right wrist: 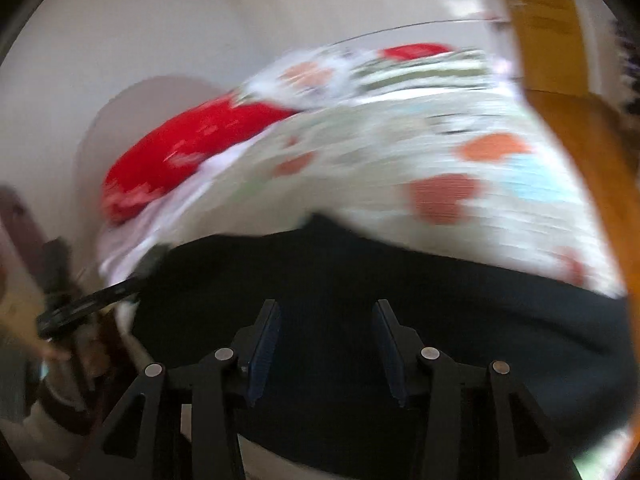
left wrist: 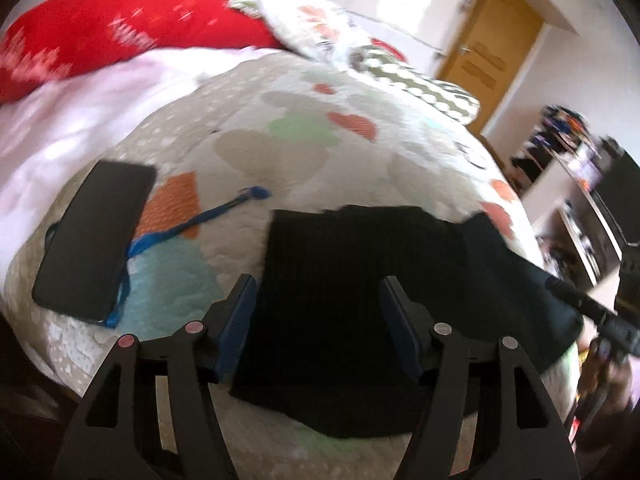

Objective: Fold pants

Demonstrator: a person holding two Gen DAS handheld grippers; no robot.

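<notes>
Black ribbed pants point(left wrist: 352, 280) lie folded in a flat block on the patterned quilt point(left wrist: 312, 140) at the bed's near edge. My left gripper point(left wrist: 318, 284) is open and empty, its jaws spread just above the near part of the pants. In the blurred right wrist view the pants point(right wrist: 360, 280) fill the lower middle. My right gripper point(right wrist: 326, 312) is open and empty over them. The other gripper shows as a black bar at the right edge of the left view point(left wrist: 592, 308) and at the left of the right view point(right wrist: 92, 304).
A black phone point(left wrist: 94, 240) with a blue lanyard point(left wrist: 192, 228) lies on the quilt left of the pants. A red pillow point(left wrist: 120, 36) and patterned pillows point(left wrist: 320, 28) sit at the far end. A wooden door point(left wrist: 492, 48) and cluttered shelves point(left wrist: 580, 200) stand to the right.
</notes>
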